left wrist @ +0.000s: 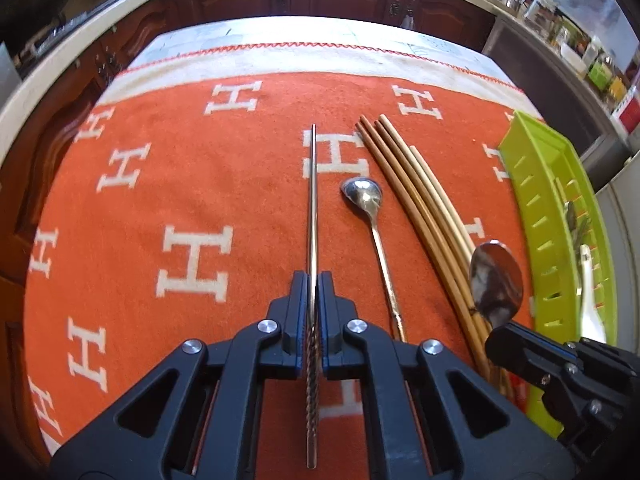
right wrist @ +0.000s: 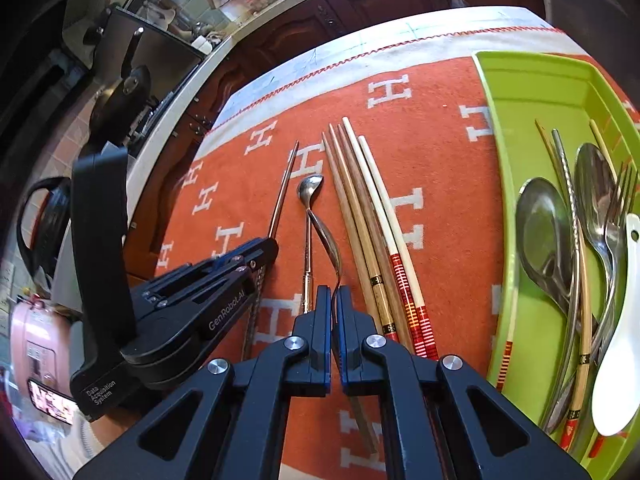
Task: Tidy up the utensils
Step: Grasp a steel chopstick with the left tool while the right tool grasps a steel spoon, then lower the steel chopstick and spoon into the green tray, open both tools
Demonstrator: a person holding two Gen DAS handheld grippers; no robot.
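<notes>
While both sets of fingers were clamped, left gripper (left wrist: 313, 280) held a metal chopstick (left wrist: 313, 184) pointing away; right gripper (right wrist: 334, 294) pinched a big spoon (right wrist: 326, 236), probably lifted, beside wooden chopsticks (right wrist: 360, 208) and green tray (right wrist: 500, 200).

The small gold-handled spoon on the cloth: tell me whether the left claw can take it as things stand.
Probably not yet. The left claw is shut on the metal chopstick, so it has no free grip. The small spoon itself lies uncovered right beside it; once the chopstick is set down, the way looks free.
</notes>
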